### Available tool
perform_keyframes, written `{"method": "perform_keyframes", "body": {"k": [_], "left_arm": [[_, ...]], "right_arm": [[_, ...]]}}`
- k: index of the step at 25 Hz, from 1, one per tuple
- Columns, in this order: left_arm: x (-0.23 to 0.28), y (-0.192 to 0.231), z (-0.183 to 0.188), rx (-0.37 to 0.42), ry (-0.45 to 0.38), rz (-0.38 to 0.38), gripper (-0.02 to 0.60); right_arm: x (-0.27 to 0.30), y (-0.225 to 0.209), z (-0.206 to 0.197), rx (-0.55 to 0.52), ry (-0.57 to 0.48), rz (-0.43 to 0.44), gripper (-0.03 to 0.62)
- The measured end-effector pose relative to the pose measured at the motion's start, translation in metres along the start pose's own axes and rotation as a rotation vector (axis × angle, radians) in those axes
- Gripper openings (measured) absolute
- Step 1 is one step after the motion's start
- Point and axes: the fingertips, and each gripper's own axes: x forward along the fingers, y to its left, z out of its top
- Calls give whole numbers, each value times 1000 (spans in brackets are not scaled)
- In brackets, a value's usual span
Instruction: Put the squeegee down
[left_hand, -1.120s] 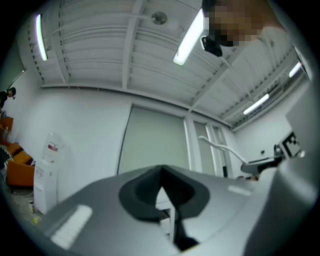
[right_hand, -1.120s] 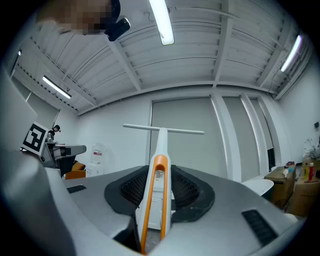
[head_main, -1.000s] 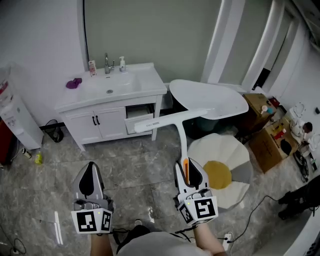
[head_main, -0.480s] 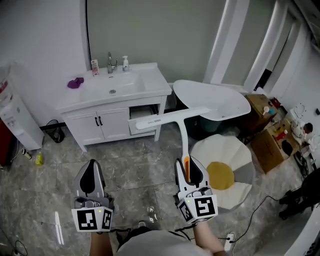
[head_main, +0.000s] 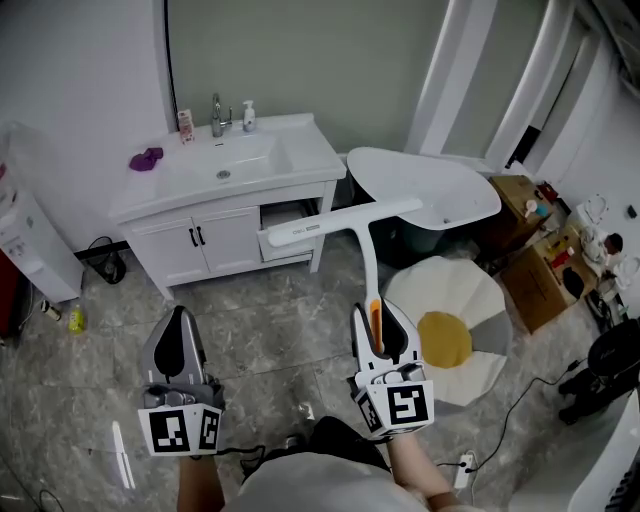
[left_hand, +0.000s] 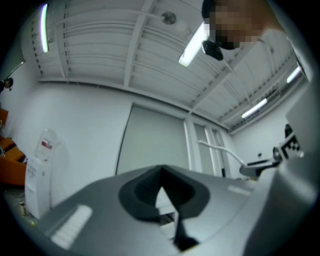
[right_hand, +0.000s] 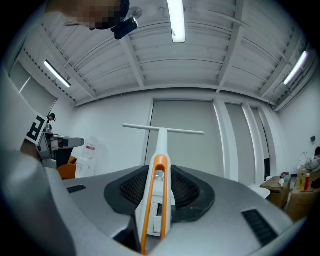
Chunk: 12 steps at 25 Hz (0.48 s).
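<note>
The right gripper (head_main: 378, 322) is held out low in front of the person, nearly level, at 5 o'clock in the head view. Its jaws are clamped on the orange-edged handle of the squeegee (head_main: 366, 250). The squeegee is carried in the air above the floor (head_main: 260, 330), its shaft pointed to 12 o'clock and its blade crosswise near the sink cabinet (head_main: 200, 240). The left gripper (head_main: 178, 325), at 7 o'clock, is held parallel, its jaws together on nothing.

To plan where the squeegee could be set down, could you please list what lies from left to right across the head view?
Water dispenser → purple object → faucet → soap bottle → squeegee → cardboard boxes
</note>
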Motion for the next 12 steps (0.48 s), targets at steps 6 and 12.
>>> {"method": "perform_keyframes", "body": {"k": [6,12], "left_arm": [[25,1,-17,-14,16,-7,8],[79,7,-26,-4,3,3,8]], "right_arm": [[23,-7,-15,-6,20,19,130],[80,-26,-27,18,15,40,130]]}}
